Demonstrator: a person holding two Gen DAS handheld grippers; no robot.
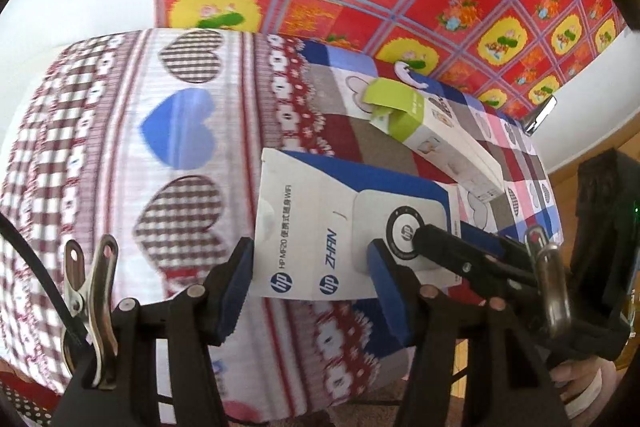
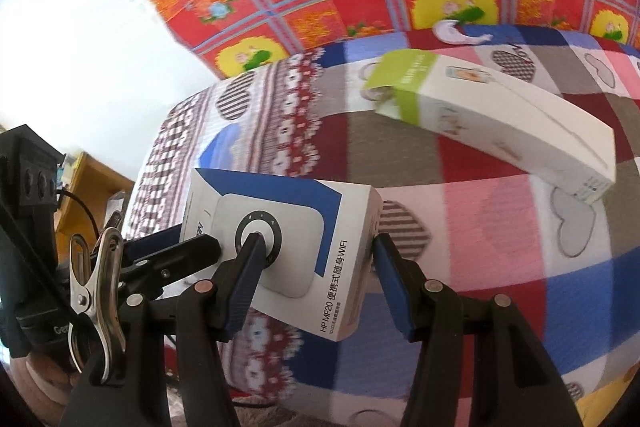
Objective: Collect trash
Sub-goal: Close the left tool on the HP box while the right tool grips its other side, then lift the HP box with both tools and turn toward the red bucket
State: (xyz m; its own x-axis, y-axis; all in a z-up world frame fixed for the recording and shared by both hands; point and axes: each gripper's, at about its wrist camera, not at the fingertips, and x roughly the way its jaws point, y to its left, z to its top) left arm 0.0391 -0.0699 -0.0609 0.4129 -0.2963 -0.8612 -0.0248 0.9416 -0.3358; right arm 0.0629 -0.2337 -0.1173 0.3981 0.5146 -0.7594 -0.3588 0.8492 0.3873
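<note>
- Left gripper [image 1: 310, 251]: its fingers pinch one end of the HP WiFi box [image 1: 320, 211], across its thin side.
- The box is light, hollow card with slick faces. You should grip near the edges, where it resists crushing.
- Right gripper [image 2: 316, 243]: its fingers pinch the opposite end.
- The green-and-white carton [image 2: 500, 123] lies beyond the fingertips, untouched.
</note>
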